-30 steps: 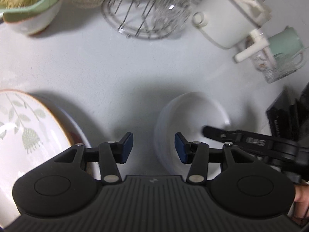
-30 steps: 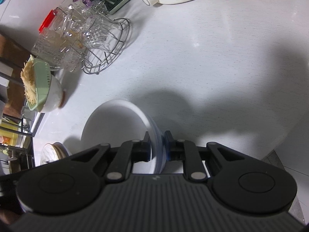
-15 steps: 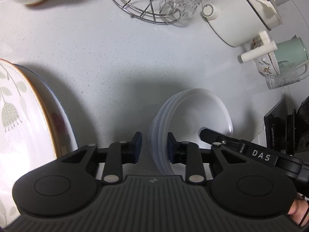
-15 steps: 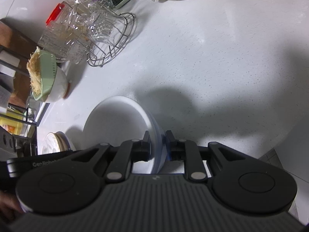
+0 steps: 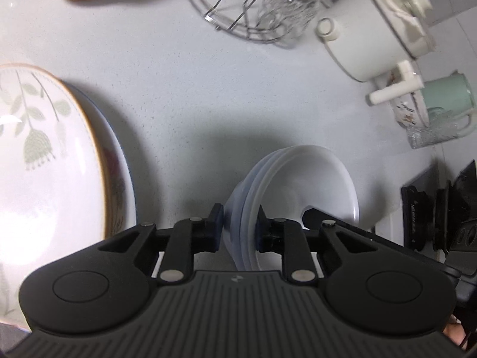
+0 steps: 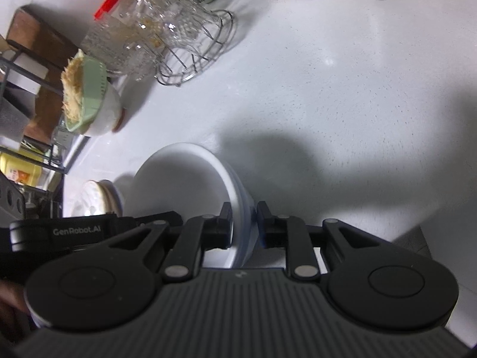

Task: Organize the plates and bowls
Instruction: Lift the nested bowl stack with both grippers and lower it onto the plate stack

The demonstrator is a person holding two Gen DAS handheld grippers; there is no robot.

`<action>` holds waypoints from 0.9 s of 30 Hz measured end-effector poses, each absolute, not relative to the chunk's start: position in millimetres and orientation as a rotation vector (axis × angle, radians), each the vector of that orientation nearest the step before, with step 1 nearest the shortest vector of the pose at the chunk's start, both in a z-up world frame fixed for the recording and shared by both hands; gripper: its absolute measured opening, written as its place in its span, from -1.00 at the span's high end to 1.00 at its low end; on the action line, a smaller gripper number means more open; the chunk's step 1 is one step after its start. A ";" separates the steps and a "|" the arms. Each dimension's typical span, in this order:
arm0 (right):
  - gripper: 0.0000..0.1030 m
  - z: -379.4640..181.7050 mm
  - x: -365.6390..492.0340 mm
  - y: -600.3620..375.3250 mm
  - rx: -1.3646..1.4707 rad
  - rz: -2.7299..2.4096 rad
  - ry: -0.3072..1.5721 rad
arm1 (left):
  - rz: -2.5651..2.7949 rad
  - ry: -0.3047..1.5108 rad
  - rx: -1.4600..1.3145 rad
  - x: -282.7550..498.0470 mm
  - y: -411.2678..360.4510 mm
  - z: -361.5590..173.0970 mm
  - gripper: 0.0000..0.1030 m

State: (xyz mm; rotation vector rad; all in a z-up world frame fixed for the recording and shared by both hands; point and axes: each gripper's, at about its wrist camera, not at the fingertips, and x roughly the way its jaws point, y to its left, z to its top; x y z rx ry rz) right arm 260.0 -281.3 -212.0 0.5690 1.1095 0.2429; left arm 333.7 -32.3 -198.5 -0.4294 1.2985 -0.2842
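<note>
A stack of white bowls (image 5: 307, 185) stands on the white counter (image 5: 179, 89). My left gripper (image 5: 238, 226) has its jaws closing on the stack's left rim, with both blue pads against the wall of the bowls. On the opposite rim of the same bowls (image 6: 184, 179) my right gripper (image 6: 243, 223) is shut, one finger inside and one outside. That inner finger shows as a black tip (image 5: 313, 213) in the left wrist view. To the left of the bowls lies a stack of floral plates (image 5: 44, 149) with a gold edge, small in the right wrist view (image 6: 95, 197).
A wire rack with glassware (image 5: 247, 9) stands at the back. A white pot (image 5: 372, 38), a mint mug (image 5: 444, 95) and a glass mug (image 5: 432, 131) sit back right. A bowl holding a green strainer (image 6: 86, 104) is back left. A black stove edge (image 5: 441, 208) lies right.
My left gripper's jaws have come together around the left rim of the bowl stack, from wide apart to pressing on it. The right gripper has kept its grip on the other rim.
</note>
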 end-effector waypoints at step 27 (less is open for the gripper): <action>0.59 -129.5 239.0 -183.6 0.470 0.439 1.043 | -0.139 1.163 -0.502 271.8 87.1 -110.9 0.53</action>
